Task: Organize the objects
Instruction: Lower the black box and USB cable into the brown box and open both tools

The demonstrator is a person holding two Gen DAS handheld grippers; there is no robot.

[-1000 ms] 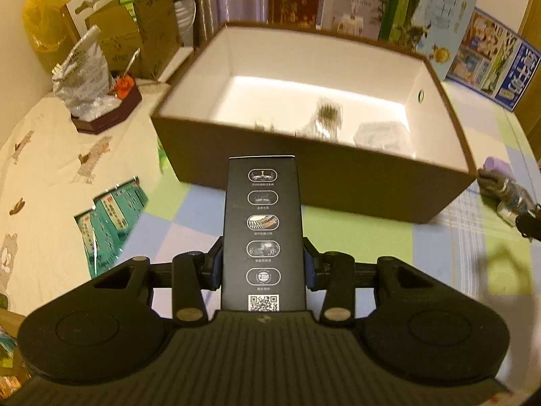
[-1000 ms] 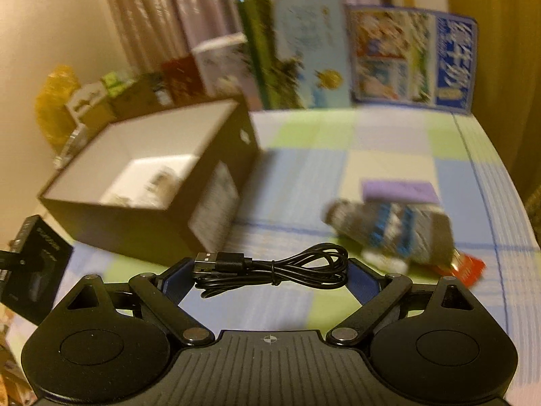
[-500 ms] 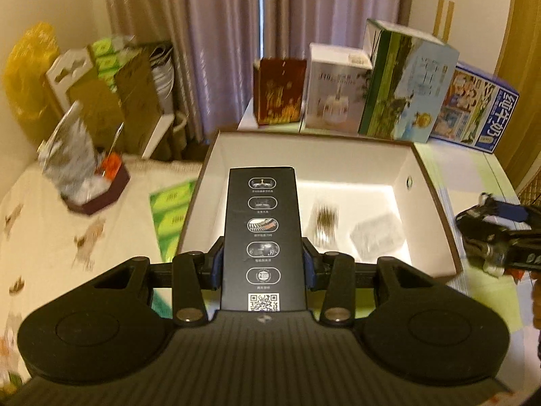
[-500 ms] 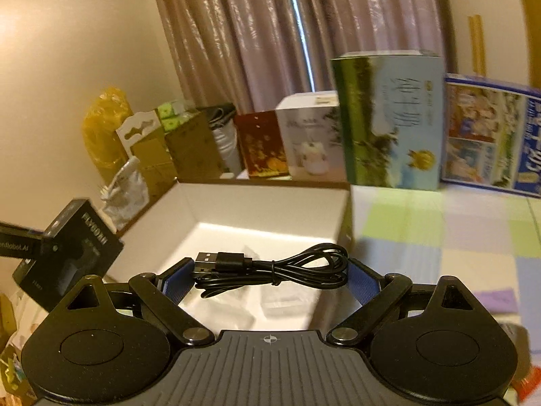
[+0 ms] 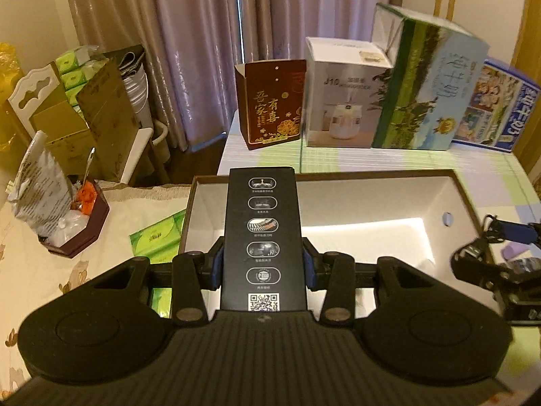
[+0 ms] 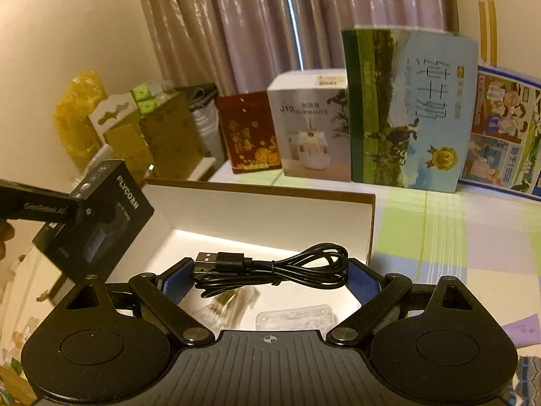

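Now I'm bringing both tools in over the storage box [image 5: 460,196] w/ the white lining. A sec ago the L view was looking at the box's brown outer wall from short of it; now the near rim is sitting under the left gripper [image 5: 263,264] and I'm seeing the far inner wall ahead of the tips. So the carry is basically done, drop is next imo.

L jaws are pinching the black carton [image 5: 263,233] by its long sides, blue pads pressed flat on it, carton pointing straight out along the fingers. The grip isn't changing. From the R view the same carton is hanging off to the upper left of my tool, above the box's left wall.

The right gripper [image 6: 270,272] is spread wide but clamping the coiled USB cable [image 6: 270,264] end to end, pads touching both ends of the bundle. It was over bare checked cloth a sec ago; now the box floor is showing directly below the cable, w/ a clear plastic pack [image 6: 294,318] and a small bristly item [image 6: 230,304] lying there, can't tell what that one is.

Risk: both tools are crowding the same box, so I'm thinking of releasing one at a time.
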